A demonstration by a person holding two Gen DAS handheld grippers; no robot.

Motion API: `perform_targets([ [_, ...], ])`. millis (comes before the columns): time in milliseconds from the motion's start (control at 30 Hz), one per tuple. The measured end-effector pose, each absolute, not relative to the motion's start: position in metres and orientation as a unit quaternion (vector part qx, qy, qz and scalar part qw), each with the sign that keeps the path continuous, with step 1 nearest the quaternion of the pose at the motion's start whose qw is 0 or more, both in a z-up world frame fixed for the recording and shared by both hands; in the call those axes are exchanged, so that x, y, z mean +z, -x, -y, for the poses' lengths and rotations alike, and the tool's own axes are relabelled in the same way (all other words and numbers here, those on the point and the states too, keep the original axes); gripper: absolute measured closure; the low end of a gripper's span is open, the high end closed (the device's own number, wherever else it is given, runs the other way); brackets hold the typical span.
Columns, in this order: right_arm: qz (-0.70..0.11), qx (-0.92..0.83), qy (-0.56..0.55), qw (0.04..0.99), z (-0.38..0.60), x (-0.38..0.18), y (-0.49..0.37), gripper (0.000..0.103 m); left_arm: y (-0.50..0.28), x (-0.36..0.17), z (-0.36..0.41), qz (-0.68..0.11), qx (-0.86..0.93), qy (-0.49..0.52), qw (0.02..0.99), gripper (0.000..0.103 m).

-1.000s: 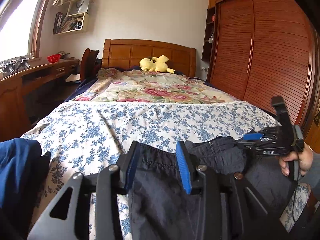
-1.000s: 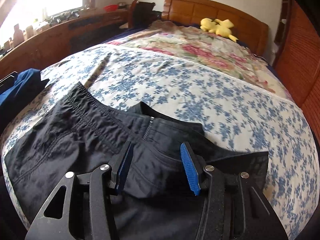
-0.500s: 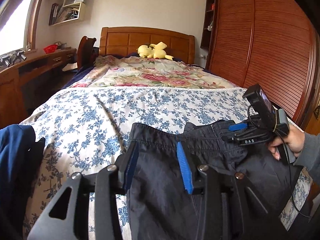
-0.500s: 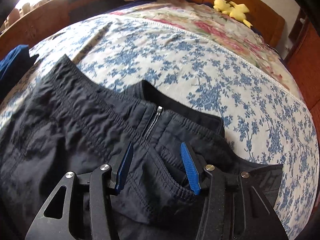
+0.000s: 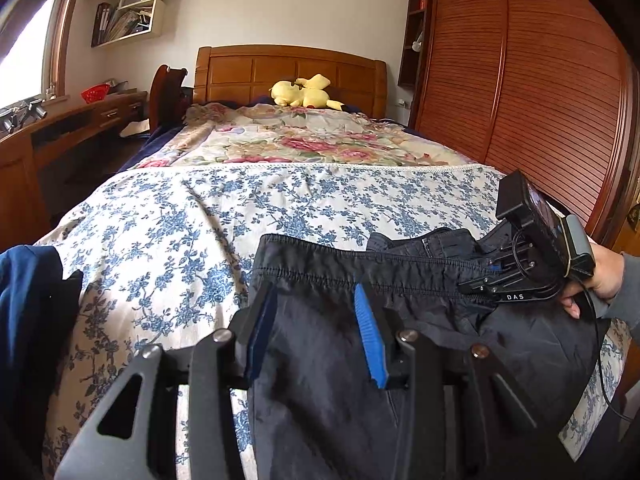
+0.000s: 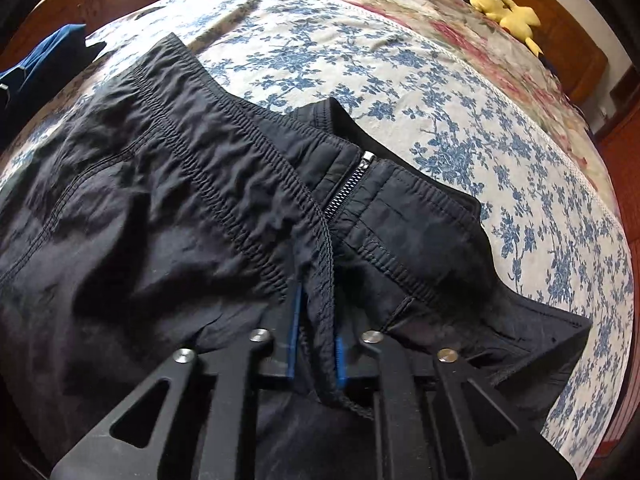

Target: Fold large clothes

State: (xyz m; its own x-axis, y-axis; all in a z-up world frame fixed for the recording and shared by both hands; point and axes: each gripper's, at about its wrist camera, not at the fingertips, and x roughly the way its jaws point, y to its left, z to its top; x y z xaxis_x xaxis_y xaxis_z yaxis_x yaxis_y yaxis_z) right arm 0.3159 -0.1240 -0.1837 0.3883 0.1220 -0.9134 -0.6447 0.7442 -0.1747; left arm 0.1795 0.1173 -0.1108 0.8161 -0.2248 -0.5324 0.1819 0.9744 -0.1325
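Black trousers (image 5: 320,380) lie at the near end of the bed, waistband toward the headboard, fly zipper (image 6: 348,188) partly undone. My left gripper (image 5: 314,296) hovers open over the waistband's left corner, and the cloth's left edge runs under the gap between its blue pads. The right gripper (image 6: 318,320) points steeply down at the fly. Its jaws are closing and pinch a raised fold of the elastic waistband (image 6: 324,280) between the pads. In the left wrist view the right gripper (image 5: 494,270) is at the right, held by a hand (image 5: 604,276).
A blue-flowered cover (image 5: 180,240) spreads over the bed beyond the trousers, then a pink floral quilt (image 5: 312,140) and a yellow plush toy (image 5: 304,92) by the headboard. A blue garment (image 5: 24,300) lies at the near left. Desk (image 5: 60,128) left, slatted wardrobe (image 5: 520,80) right.
The right gripper tipped down onto the waistband by the zipper and closed from wide open onto a fold of it. The left gripper sank slightly toward the trousers.
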Motion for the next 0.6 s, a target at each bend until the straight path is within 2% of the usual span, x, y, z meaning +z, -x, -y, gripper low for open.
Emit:
perform_targets([
  [200,-0.454,0.235,0.295,0.807,0.112,-0.171,-0.318,0.102,-0.178,-0.111,-0.118,-0.284,-0.106,0.037,0.952,0.064],
  [467,-0.373,0.195,0.311,0.852,0.09,-0.134,-0.345,0.103,-0.178,-0.112,-0.118,-0.283,-0.105,0.04,0.953,0.063],
  [600,-0.377,0.187,0.325,0.847,0.076,-0.141,-0.354,0.102,-0.182,-0.116,-0.113,-0.29,-0.11,0.037,0.95,0.063],
])
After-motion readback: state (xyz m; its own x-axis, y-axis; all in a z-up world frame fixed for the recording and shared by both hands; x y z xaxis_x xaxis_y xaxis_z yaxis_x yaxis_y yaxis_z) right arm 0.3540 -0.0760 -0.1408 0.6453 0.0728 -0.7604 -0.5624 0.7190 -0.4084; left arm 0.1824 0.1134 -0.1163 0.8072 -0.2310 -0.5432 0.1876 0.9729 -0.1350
